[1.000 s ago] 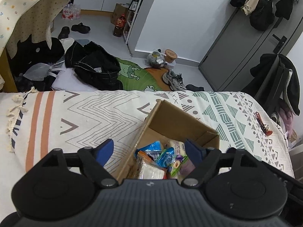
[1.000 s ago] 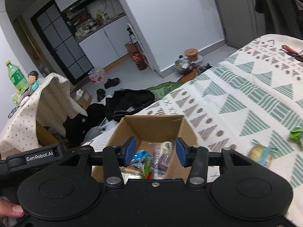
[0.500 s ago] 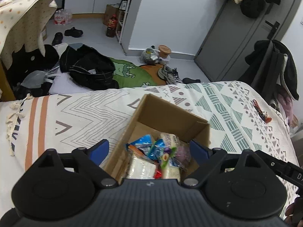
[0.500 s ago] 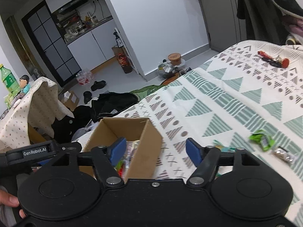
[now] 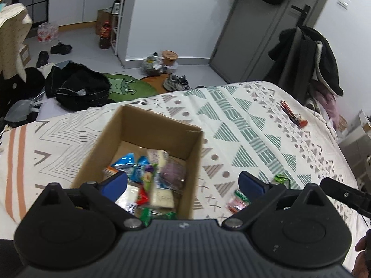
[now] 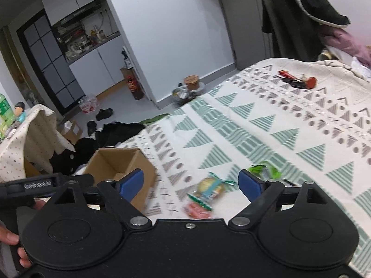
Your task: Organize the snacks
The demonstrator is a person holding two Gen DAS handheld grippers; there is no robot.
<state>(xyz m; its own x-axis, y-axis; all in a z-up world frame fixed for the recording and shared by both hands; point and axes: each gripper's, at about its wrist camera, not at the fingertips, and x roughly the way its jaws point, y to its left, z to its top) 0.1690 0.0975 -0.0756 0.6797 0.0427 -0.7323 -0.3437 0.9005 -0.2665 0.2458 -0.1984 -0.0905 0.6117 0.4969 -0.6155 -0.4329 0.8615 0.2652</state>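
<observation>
An open cardboard box sits on the patterned bed cover and holds several snack packets. It also shows in the right wrist view at lower left. My left gripper is open and empty, above the box's near right edge. My right gripper is open and empty, over loose snacks on the cover: a yellow-and-blue packet, a red packet and a green packet. The red packet and green packet also show in the left wrist view.
The bed cover spreads to the right, with red-and-black small items near its far edge. Beyond the bed lie a black bag, shoes and a jar. Coats hang at the right.
Both grippers have swung to the right. The box has shifted left in both views and loose snacks on the cover have come under the right gripper. Both stay open.
</observation>
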